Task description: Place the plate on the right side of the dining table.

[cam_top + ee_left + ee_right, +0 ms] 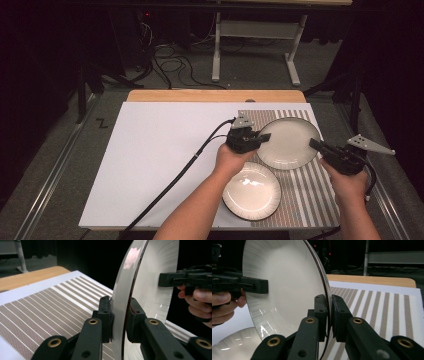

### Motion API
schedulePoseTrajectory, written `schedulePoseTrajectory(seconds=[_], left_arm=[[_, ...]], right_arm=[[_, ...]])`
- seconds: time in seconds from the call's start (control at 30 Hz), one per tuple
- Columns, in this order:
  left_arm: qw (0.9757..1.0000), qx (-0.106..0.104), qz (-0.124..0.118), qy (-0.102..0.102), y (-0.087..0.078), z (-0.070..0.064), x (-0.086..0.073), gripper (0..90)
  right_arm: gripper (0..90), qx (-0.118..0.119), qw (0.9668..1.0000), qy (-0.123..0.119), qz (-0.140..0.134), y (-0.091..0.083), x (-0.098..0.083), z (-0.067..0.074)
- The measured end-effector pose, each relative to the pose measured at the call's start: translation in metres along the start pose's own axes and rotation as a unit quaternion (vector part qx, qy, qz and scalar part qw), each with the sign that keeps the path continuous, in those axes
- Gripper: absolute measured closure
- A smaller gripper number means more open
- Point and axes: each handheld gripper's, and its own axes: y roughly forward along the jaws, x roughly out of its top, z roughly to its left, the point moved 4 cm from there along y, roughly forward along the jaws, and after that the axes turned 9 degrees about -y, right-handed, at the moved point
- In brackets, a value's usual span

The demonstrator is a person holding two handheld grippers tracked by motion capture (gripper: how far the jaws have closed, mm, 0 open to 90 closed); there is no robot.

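A large white plate point(287, 142) with a dark rim is held between both grippers over a striped mat point(312, 192). My left gripper point(263, 137) is shut on its left rim, the rim point(119, 302) running between the pads. My right gripper point(315, 144) is shut on the right rim, clamped tight in the right gripper view point(329, 312). Each gripper view shows the plate point(284, 277) on edge with the other gripper across it. A smaller white plate point(251, 191) lies flat on the mat, nearer the person.
The mat covers the right part of a white board point(165, 150) on a wooden table point(215, 95). The left gripper's cable point(175, 180) trails across the board to the front edge. Table legs and cables stand on the floor beyond.
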Motion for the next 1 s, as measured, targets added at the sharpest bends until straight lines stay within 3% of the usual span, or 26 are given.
schedulePoseTrajectory(seconds=[0.23,0.57,1.0], left_arm=[[0.9997,0.005,0.023,-0.002,0.020,0.011,-0.009,74.7],[0.9987,0.012,0.048,0.009,0.032,0.016,-0.015,73.8],[0.9961,0.027,0.084,0.008,0.044,0.019,-0.025,72.7]], right_arm=[[86.1,-0.015,0.9998,0.009,0.008,0.006,-0.015,-0.009],[86.3,-0.020,0.9996,0.017,0.011,0.010,-0.029,-0.015],[86.3,-0.028,0.9991,0.024,0.022,0.013,-0.045,-0.020]])
